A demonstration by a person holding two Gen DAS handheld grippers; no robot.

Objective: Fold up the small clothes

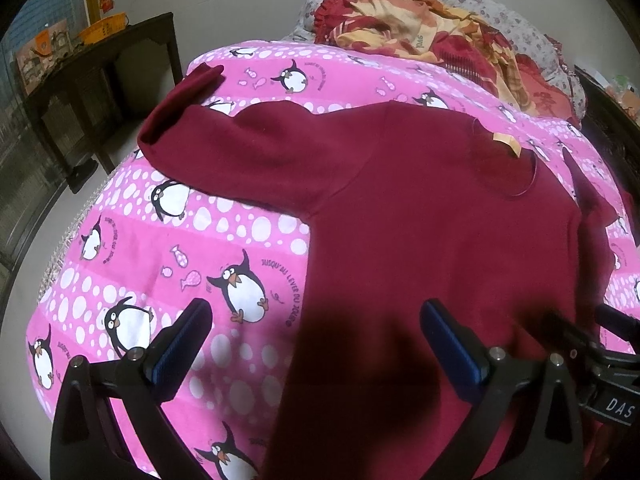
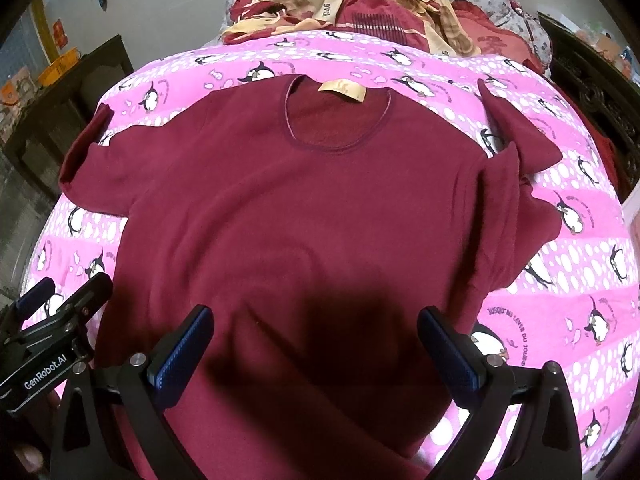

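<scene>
Blue-padded jaws of our left gripper (image 1: 316, 328) and right gripper (image 2: 314, 334) spread wide, holding nothing, above hem of maroon sweater (image 2: 288, 208) lying flat on penguin bedspread (image 1: 168, 256). Right view alone shows neck label (image 2: 342, 90) squarely; left view shows sleeve (image 1: 224, 140) stretched out.

A home bedroom is shown. A bed is covered by a pink penguin-print sheet (image 2: 520, 312), with a crumpled red-and-cream quilt (image 2: 380, 8) heaped at twelve o'clock. A dark wooden table (image 1: 100, 76) is set against the wall at ten o'clock.
</scene>
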